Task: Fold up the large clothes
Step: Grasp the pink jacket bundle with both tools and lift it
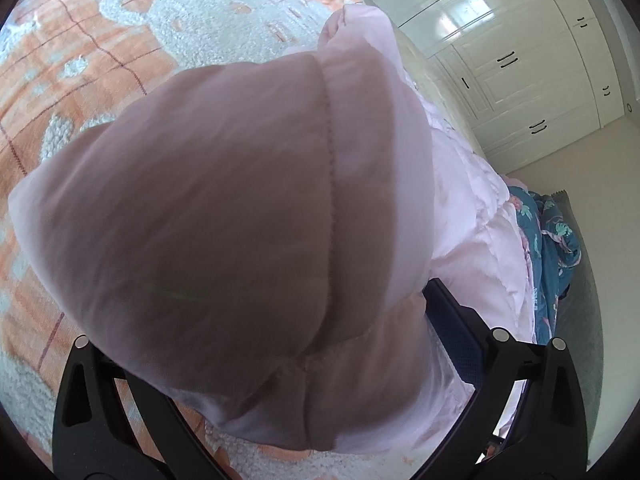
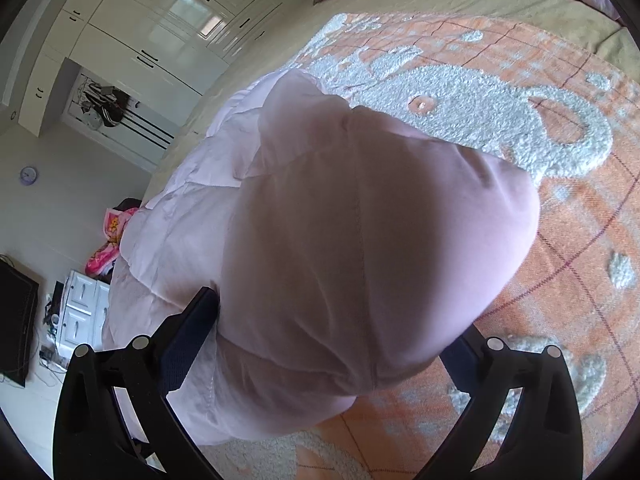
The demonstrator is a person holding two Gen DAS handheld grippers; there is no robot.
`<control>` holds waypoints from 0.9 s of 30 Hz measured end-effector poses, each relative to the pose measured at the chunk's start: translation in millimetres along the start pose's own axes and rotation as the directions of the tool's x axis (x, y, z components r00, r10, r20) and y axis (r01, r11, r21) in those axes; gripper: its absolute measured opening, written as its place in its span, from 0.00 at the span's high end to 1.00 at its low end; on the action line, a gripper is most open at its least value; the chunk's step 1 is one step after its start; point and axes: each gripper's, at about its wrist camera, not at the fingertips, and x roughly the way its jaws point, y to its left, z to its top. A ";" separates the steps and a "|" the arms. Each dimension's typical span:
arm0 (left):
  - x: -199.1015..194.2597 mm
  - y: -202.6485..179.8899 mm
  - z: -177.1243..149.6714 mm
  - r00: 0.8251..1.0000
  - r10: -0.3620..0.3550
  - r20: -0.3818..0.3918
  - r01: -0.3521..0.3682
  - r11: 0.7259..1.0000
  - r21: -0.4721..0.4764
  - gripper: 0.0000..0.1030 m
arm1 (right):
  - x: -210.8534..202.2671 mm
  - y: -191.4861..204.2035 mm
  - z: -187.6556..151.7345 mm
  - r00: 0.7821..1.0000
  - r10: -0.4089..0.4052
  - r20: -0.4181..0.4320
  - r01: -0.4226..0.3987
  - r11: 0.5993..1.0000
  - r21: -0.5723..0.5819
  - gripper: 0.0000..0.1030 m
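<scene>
Tongs grip pink jacket; no writing readable.

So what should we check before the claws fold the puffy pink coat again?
1. Left claw has the pink coat between its fingers: ok.
2. Right claw holds the coat too: ok.
3. How firmly each claw pinches: cannot tell, fabric hides the fingertips.
4. Orange blanket beyond the coat is free of clutter: ok.
5. Coat lying flat with no bunching: not ok, it bulges up.

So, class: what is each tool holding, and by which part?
Both tools, left and right, grip the pink padded jacket by a bunched, stitched edge; which part exactly is unclear.
</scene>
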 end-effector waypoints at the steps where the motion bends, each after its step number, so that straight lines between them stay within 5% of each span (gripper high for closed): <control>1: 0.5 -1.0 0.0 1.000 0.004 0.005 -0.004 1.000 0.009 0.08 | 1.3 -0.4 0.4 1.000 0.004 -0.001 -0.004 1.000 0.002 0.04; 19: 9.5 -4.2 0.6 0.998 0.002 0.069 -0.005 0.999 0.039 0.08 | 17.3 4.2 -0.7 0.997 0.051 0.055 -0.049 0.998 -0.038 0.06; 25: 10.1 -5.0 1.0 0.996 -0.004 0.086 0.000 0.999 0.043 0.09 | 13.2 14.5 -5.2 0.992 0.101 0.079 -0.093 0.990 -0.106 0.38; 27: 8.3 -6.4 0.2 0.995 -0.011 0.096 0.006 0.999 0.052 0.18 | 11.4 15.9 -5.2 0.989 0.120 0.084 -0.109 0.986 -0.123 0.46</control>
